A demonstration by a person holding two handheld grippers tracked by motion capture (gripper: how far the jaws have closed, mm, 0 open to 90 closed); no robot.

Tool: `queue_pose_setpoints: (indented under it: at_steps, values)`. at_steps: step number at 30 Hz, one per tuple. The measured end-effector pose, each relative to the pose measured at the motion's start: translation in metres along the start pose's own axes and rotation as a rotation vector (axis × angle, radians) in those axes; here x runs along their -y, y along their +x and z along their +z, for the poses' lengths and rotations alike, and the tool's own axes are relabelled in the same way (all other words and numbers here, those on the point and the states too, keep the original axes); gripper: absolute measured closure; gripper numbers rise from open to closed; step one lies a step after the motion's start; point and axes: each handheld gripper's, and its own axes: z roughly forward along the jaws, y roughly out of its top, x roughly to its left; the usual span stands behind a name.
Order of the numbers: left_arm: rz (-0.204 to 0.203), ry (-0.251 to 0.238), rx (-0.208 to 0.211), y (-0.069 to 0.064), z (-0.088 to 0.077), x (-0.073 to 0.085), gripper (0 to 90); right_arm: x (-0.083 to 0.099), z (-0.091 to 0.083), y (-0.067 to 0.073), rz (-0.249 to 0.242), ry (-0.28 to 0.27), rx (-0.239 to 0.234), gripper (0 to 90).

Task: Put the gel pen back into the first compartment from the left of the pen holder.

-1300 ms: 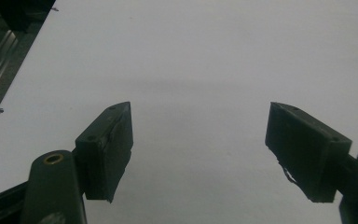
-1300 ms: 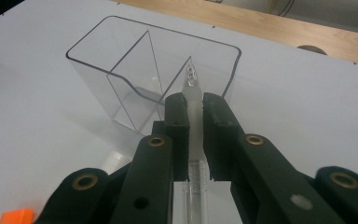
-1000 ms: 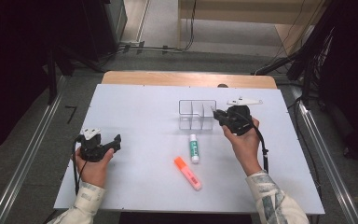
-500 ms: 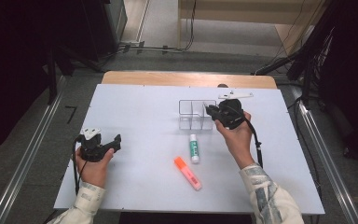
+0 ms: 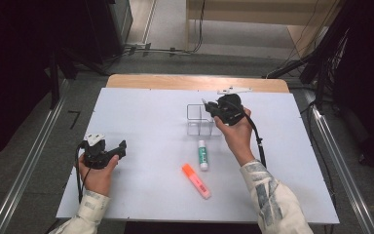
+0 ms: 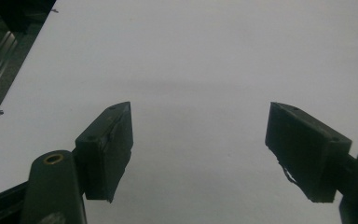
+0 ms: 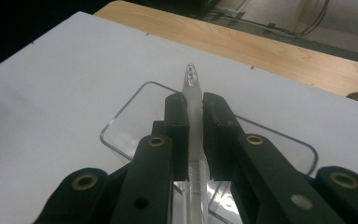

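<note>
My right gripper [image 5: 208, 106] [image 7: 195, 103] is shut on a slim translucent pen [image 7: 190, 78]. It holds the pen nearly level, tip forward, just above a clear plastic organizer [image 5: 197, 120] [image 7: 131, 116] with open compartments. On the white table lie a white glue stick with a green label [image 5: 202, 155] and, nearer the person, an orange highlighter [image 5: 196, 181]. My left gripper [image 5: 120, 148] [image 6: 198, 111] rests at the table's left, jaws wide open over bare white surface, nothing between them.
The white table top [image 5: 141, 117] lies on a wooden table whose edge [image 5: 175, 82] shows at the back. Metal rails [image 5: 27, 165] run along both sides on the floor. A cable [image 5: 258, 141] trails from the right gripper over the person's wrist.
The right hand has carried the pen left and away from the person, from beside the organizer to above it. The left hand has stayed put.
</note>
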Motion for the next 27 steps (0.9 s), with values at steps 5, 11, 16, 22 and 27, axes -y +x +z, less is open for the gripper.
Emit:
queue_pose_setpoints:
  at_steps: [5,11,16,22,27]
  values:
    - [-0.001,-0.001,0.001,0.000,0.000,0.000,23.5,-0.009,0.008,0.004,-0.004,-0.007,-0.008,79.3]
    - [-0.001,-0.002,0.004,0.000,0.000,0.000,23.5,-0.021,0.021,0.011,-0.014,-0.008,-0.023,79.3]
    - [-0.001,-0.002,0.006,0.001,0.000,0.000,23.5,-0.024,0.032,0.013,-0.017,0.004,-0.030,79.3]
    - [0.001,-0.002,0.008,0.000,0.000,0.000,23.5,-0.032,0.044,0.017,-0.009,0.006,-0.047,79.3]
    - [-0.002,-0.001,0.007,0.000,0.000,0.000,23.5,-0.042,0.054,0.020,-0.006,0.012,-0.055,79.3]
